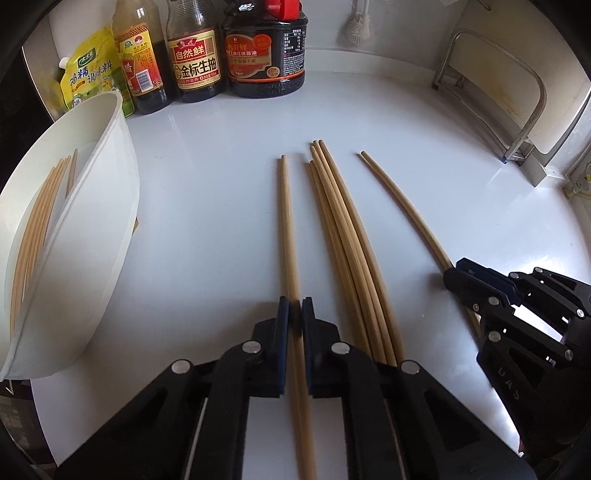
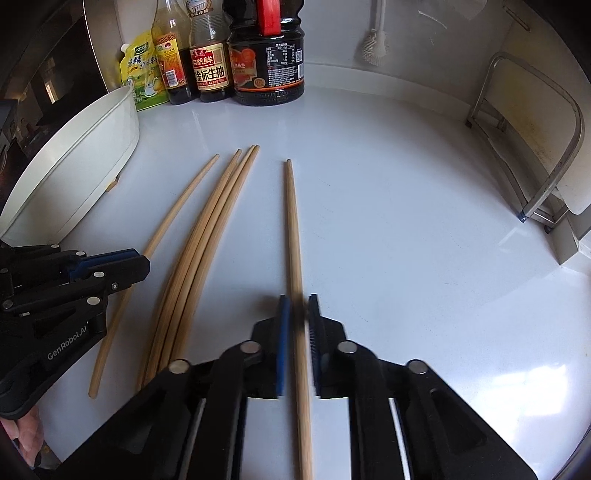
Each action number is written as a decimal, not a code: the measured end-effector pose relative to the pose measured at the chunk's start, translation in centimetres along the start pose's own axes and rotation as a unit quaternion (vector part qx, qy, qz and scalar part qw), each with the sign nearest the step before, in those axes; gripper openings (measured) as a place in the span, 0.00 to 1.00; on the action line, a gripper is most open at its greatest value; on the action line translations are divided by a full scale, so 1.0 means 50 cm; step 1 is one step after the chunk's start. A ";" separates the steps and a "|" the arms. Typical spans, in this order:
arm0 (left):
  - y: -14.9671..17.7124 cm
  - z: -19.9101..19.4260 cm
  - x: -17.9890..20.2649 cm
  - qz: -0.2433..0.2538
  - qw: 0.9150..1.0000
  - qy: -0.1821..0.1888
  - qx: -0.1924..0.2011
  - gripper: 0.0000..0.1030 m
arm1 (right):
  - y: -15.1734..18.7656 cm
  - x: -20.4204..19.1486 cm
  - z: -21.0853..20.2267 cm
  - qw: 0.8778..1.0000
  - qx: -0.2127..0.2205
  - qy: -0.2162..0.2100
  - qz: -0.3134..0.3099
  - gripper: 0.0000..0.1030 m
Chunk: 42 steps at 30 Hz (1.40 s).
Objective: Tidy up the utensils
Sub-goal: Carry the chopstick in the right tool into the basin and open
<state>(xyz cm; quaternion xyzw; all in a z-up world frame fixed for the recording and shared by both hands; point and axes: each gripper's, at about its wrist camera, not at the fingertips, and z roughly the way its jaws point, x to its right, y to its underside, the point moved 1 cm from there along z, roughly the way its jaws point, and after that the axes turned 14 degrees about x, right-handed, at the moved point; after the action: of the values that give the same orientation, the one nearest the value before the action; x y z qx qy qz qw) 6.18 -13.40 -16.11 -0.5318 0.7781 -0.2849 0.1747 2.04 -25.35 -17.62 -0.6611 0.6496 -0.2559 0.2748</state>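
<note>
Wooden chopsticks lie lengthwise on the white counter. My left gripper (image 1: 295,314) is shut on a single chopstick (image 1: 286,221), the leftmost one. A bundle of several chopsticks (image 1: 340,229) lies just right of it. My right gripper (image 2: 296,314) is shut on the rightmost chopstick (image 2: 292,221), also seen in the left wrist view (image 1: 402,206). The right gripper shows in the left wrist view (image 1: 448,275); the left gripper shows in the right wrist view (image 2: 142,264). A white oval tray (image 1: 110,184) at the left holds several chopsticks (image 1: 37,229).
Sauce bottles (image 1: 195,55), a dark jug (image 1: 266,55) and a yellow seasoning pouch (image 1: 88,74) stand along the back wall. A metal rack (image 1: 517,110) with a cutting board stands at the right. A brush (image 1: 356,29) hangs on the wall.
</note>
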 end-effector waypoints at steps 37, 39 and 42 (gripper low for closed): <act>-0.182 -0.258 -0.313 -0.026 0.993 0.007 0.117 0.07 | -0.267 -0.238 -0.121 0.984 0.093 -0.113 0.106 0.06; -0.179 -0.252 -0.350 -0.032 0.993 -0.004 0.115 0.07 | -0.280 -0.272 -0.109 0.983 0.091 -0.123 0.097 0.06; -0.170 -0.243 -0.403 -0.041 0.993 -0.020 0.108 0.07 | -0.298 -0.318 -0.088 0.983 0.085 -0.139 0.086 0.06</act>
<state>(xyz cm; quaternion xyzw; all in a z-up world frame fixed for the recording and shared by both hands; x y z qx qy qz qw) 12.89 6.09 -1.96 -0.5470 0.7165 -0.3639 0.2345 9.32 -9.51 -3.79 -0.6059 0.6357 -0.1907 0.4387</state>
